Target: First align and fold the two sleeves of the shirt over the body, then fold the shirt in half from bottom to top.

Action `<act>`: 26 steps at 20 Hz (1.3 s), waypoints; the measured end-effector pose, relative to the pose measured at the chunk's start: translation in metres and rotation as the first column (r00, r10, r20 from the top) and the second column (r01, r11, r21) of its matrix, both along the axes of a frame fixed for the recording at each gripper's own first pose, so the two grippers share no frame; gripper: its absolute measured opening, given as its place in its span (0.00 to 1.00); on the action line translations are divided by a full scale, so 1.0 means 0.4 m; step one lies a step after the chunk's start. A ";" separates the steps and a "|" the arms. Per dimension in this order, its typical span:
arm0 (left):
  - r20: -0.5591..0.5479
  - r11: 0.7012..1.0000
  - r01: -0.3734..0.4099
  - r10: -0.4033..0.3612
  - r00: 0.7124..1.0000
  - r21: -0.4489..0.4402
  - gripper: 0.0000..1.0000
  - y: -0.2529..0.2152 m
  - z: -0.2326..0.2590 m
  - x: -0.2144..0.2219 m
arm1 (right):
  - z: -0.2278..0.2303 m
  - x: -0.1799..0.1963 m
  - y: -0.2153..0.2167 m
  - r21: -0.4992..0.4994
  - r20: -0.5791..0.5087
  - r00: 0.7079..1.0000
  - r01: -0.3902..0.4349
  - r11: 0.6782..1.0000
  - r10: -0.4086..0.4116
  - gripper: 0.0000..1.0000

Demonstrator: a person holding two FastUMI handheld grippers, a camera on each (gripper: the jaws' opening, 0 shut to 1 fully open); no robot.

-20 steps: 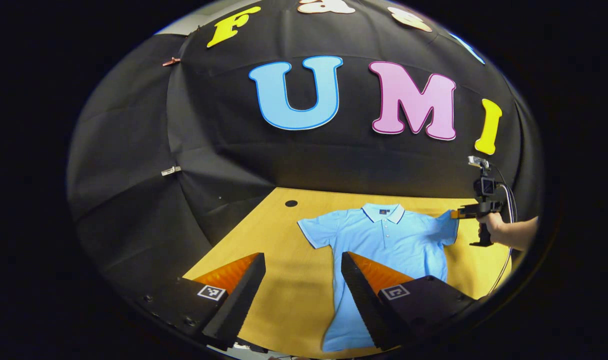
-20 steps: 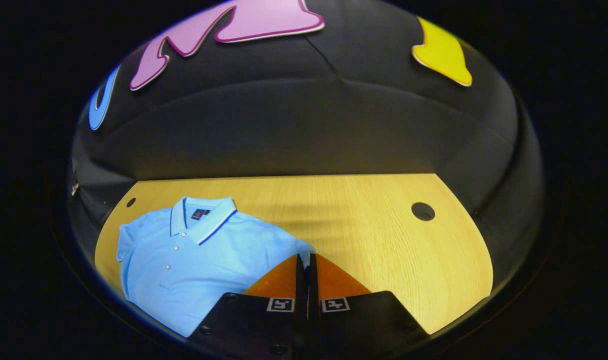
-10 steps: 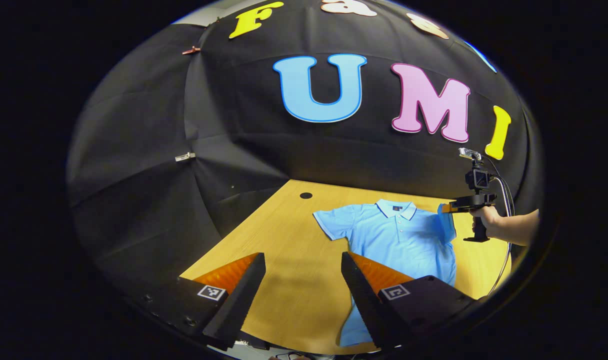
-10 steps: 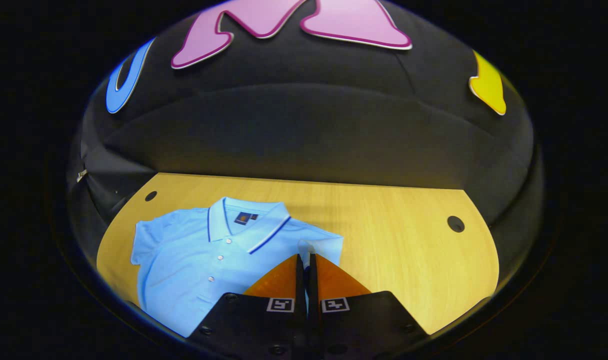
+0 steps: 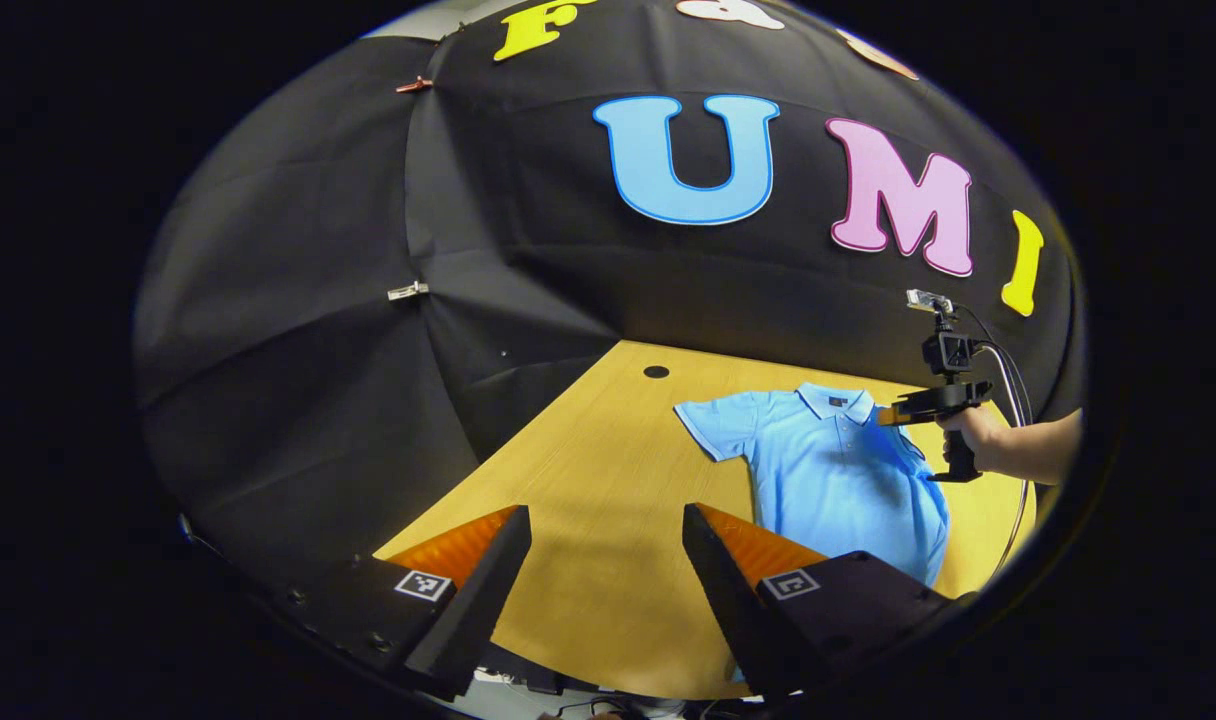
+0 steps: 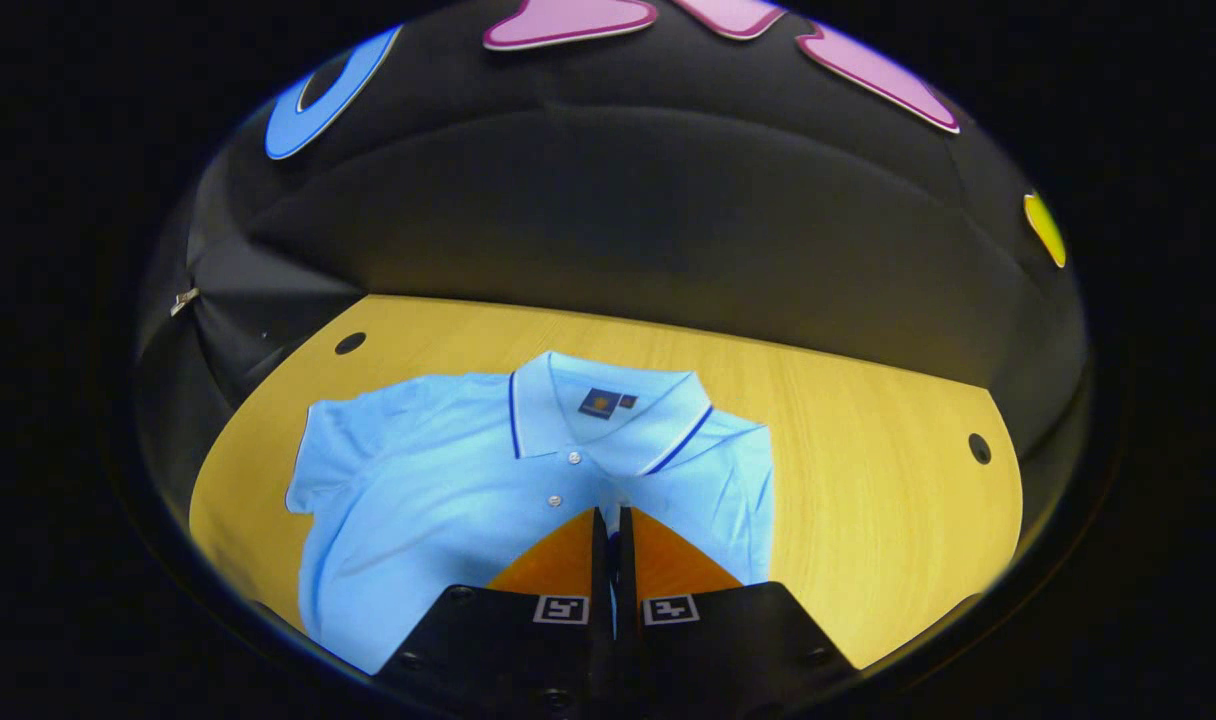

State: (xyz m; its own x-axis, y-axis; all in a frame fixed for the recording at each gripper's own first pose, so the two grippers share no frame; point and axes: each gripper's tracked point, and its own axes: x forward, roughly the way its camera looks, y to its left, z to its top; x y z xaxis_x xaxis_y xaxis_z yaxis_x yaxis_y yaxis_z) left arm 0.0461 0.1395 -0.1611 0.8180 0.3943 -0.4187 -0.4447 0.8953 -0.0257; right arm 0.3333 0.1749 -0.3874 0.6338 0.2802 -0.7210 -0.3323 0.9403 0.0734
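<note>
A light blue polo shirt (image 5: pixel 838 470) (image 6: pixel 448 490) lies face up on the wooden table (image 5: pixel 588 480), collar toward the back wall. My right gripper (image 6: pixel 609 512) is shut on the shirt's right sleeve and holds it lifted over the chest, just below the collar (image 6: pixel 598 415). In the left gripper view that gripper (image 5: pixel 893 415) hangs over the shirt's right shoulder, held by a person's hand (image 5: pixel 973 435). The left sleeve (image 5: pixel 713 425) (image 6: pixel 333 450) lies flat and spread out. My left gripper (image 5: pixel 606 525) stands open above the table's near left part, well short of the shirt, with nothing between its fingers.
The table (image 6: pixel 868 480) has round cable holes at the back left (image 5: pixel 656 371) (image 6: pixel 349 343) and at the right (image 6: pixel 979 448). Black cloth walls close in behind and to the left. A cable (image 5: pixel 1008 380) runs from the right gripper's handle.
The right gripper has carried the right sleeve leftward from the shirt's edge over the chest. The left gripper has drifted left, away from the shirt, staying open.
</note>
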 end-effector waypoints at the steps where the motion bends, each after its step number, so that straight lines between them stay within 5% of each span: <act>1: -0.001 1.000 0.000 0.000 1.000 -0.002 0.97 0.003 -0.004 0.006 | -0.005 -0.007 0.012 -0.002 -0.006 1.000 -0.009 1.000 0.009 0.05; 7: 0.013 0.999 0.034 -0.034 0.999 -0.019 0.97 -0.003 -0.029 0.101 | -0.016 -0.058 0.093 0.031 -0.025 0.995 -0.093 0.995 0.094 0.33; 10: 0.033 0.998 0.055 -0.055 0.998 -0.001 0.97 0.011 -0.031 0.186 | 0.012 -0.105 0.121 0.053 -0.010 0.987 -0.157 0.986 0.158 0.28; 12: 0.063 0.997 0.075 -0.074 0.995 -0.007 0.97 0.019 -0.021 0.256 | 0.049 -0.136 0.122 0.056 0.019 0.980 -0.198 0.979 0.198 0.42; 13: 0.078 0.996 0.084 -0.083 0.994 -0.011 0.97 0.023 -0.015 0.294 | 0.069 -0.149 0.111 0.053 0.040 0.978 -0.208 0.977 0.206 0.63; 14: 0.092 0.995 0.098 -0.097 0.991 -0.010 0.97 0.027 -0.014 0.333 | 0.089 -0.161 0.099 0.050 0.054 0.976 -0.215 0.975 0.212 0.63; 15: 0.095 0.994 0.112 -0.111 0.989 -0.003 0.97 0.032 -0.018 0.370 | 0.108 -0.178 0.084 0.052 0.066 0.975 -0.216 0.975 0.212 0.81; 19: 0.107 0.988 0.157 -0.157 0.982 0.016 0.97 0.047 -0.038 0.503 | 0.206 -0.216 -0.007 0.040 0.134 0.974 -0.191 0.981 0.184 0.98; 26: 0.107 0.966 0.260 -0.259 0.960 0.004 0.98 0.046 -0.104 0.756 | 0.289 -0.301 -0.234 0.010 0.187 0.981 -0.045 0.999 0.042 0.97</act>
